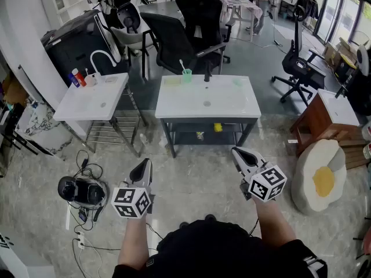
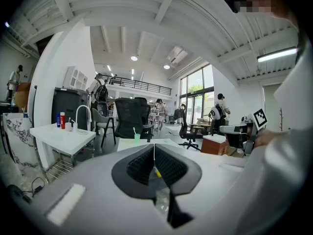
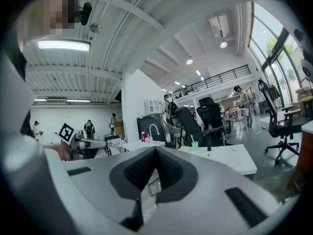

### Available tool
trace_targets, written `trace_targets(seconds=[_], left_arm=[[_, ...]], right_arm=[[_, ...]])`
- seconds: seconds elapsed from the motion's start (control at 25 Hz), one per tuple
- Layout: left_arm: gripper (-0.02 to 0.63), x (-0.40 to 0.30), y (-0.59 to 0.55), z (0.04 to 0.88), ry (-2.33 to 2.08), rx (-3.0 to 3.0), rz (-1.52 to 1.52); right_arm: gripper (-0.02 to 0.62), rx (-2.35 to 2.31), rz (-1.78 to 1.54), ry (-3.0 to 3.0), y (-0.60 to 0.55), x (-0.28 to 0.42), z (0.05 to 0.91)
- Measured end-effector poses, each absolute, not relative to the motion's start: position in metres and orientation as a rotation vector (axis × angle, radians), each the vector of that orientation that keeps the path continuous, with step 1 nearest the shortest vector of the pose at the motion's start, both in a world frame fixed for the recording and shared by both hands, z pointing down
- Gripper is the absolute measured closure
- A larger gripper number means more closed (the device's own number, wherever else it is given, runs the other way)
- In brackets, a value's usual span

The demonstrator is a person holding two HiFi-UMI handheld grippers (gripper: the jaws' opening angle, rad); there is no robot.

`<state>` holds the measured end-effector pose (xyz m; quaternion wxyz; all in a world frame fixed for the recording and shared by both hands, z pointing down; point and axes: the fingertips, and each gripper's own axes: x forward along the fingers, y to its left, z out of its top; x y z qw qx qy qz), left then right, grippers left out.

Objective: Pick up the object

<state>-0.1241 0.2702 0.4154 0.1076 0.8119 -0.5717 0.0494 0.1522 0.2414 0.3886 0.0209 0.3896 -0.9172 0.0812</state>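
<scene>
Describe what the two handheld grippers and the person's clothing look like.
The left grey-and-black handheld gripper and the right grey-and-black handheld gripper match. Both have pale grey shells tapering to black jaws lined with ribbed black pads. Each carries a white cube with black square markers at its rear. The person wears a black short-sleeved top.

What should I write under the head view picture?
A person stands with the left gripper and right gripper shut and empty, facing a white sink table with a green cup.
</scene>
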Motion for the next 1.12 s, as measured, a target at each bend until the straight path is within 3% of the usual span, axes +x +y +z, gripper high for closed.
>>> trace_targets(seconds=[0.96,1.12], left_arm=[[0.592,-0.021,0.251,0.4,-1.681,2.415,0.172],[0.517,-0.006,0.248,0.401,-1.665,2.437,0.211]], right_arm=[[0.584,1.219,0.274,-2.88,0.244,0.244,0.404],[0.584,1.182,0.308,-2.922,0.242,0.244,0.407]])
